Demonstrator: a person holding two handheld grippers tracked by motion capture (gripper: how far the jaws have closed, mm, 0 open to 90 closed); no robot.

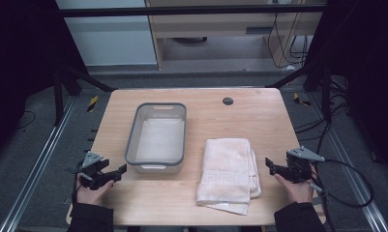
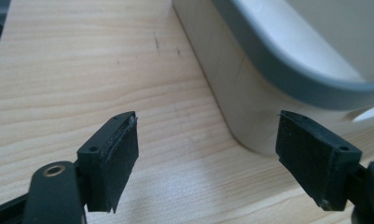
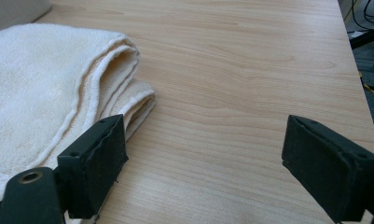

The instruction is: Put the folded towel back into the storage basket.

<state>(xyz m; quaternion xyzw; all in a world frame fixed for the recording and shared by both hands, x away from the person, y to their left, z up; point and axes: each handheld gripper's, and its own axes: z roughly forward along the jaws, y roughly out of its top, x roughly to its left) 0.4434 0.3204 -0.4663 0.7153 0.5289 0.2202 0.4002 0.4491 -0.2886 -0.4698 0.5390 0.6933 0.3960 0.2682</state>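
We are finding the person's two hands nearest the camera at the near edge of the counter [image 1: 201, 101], each carrying a claw. The left claw [image 1: 118, 170] is hovering just beside the near left corner of the basin [image 1: 155, 162], its jaws standing released with nothing between them; in the left gripper view [image 2: 207, 158] the gap between the pads is showing bare wood and the rounded corner of the basin wall [image 2: 240, 93] just beyond. The right claw [image 1: 270, 165] is sitting close to the right edge of the folded towel [image 1: 229, 174], likewise released and empty; in the right gripper view [image 3: 204, 165] its left jaw is lying just beside the towel's folded edge [image 3: 45, 88], and we cannot tell whether it is touching.

The basin, white with a grey rim, is standing upright on the left half of the counter, with a pale cloth or liner lying flat inside. The towel, cream-coloured and folded into a long rectangle, is lying on the counter just right of the basin, apart from it. A small dark round fitting [image 1: 228, 101] is sitting near the far edge of the counter.
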